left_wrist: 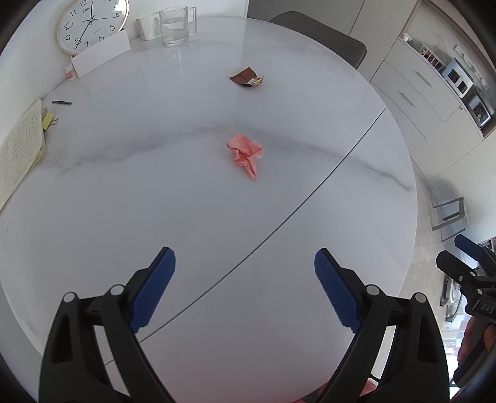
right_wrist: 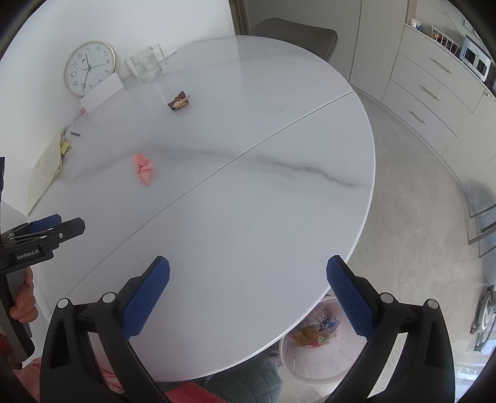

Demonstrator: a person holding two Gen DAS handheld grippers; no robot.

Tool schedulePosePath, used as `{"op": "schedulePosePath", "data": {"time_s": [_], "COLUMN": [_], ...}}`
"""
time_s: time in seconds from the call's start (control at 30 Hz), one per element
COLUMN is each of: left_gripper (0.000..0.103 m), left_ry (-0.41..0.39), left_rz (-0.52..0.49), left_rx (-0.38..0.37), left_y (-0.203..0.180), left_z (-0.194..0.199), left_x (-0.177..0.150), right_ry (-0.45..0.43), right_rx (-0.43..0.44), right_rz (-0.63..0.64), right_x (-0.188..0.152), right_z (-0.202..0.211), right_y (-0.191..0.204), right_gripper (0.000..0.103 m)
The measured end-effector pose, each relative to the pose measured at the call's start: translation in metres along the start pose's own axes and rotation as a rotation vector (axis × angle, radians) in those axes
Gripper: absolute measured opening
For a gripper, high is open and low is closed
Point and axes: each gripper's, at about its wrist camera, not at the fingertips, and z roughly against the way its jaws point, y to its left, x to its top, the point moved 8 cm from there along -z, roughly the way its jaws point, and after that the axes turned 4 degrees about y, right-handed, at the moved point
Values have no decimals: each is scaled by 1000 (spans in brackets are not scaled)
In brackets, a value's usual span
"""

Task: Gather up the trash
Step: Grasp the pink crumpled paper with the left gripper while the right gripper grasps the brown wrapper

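A crumpled pink paper lies mid-table; it also shows in the right wrist view. A brown snack wrapper lies farther back, also in the right wrist view. My left gripper is open and empty, hovering over the near table, well short of the pink paper. My right gripper is open and empty over the table's near right edge. A white trash bin with several wrappers stands on the floor below that edge.
White marble round table with a seam. At the back left stand a clock, a glass pitcher and a white card. A notebook and a pen lie left. A chair and cabinets beyond.
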Motion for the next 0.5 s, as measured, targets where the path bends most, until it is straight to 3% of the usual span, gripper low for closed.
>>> {"op": "schedulePosePath", "data": {"time_s": [0.3, 0.5], "left_gripper": [87, 87], "left_ry": [23, 27], "left_rz": [61, 168], "left_rx": [-6, 25], "left_y": [14, 34], "left_z": [-9, -6], "left_x": [3, 0], "right_ry": [39, 87], "right_rx": [14, 77], "right_rz": [88, 240], "right_x": [34, 89], "right_z": [-24, -64], "right_y": [23, 47], "right_gripper": [100, 100]}}
